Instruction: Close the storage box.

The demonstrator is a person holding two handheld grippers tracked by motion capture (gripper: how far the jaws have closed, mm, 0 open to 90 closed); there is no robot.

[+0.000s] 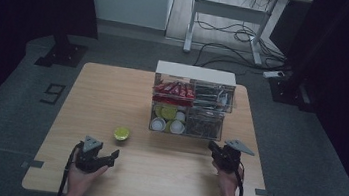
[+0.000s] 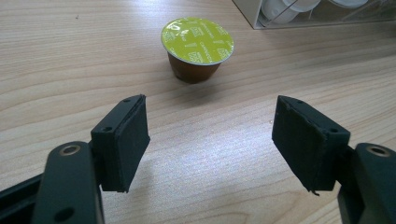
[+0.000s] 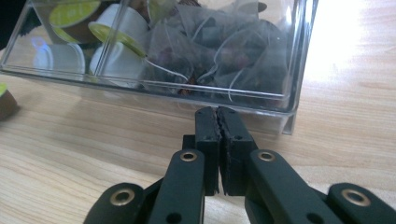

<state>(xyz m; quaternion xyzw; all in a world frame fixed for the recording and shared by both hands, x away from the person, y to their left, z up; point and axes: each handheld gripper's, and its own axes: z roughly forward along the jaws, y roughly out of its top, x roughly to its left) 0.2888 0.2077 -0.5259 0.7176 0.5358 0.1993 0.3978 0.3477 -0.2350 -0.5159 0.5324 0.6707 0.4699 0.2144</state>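
Here, a green-lidded coffee capsule (image 2: pixel 197 48) stands upright on the wooden table (image 1: pixel 113 90), just ahead of the left gripper (image 2: pixel 210 135), whose jaws are spread wide and empty. The capsule looks light, with thin walls and a foil top that could dent; its tapered brown sides seem the safest hold. Nearby stands a clear organizer (image 1: pixel 191 105) of capsules and tea bags, where the right gripper (image 3: pixel 217 116) rests with jaws pressed together.

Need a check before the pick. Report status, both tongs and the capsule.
Left tongs open, empty, aimed at green-lidded capsule upright on table. Right tongs shut, empty, at clear organizer. Path to capsule unobstructed.
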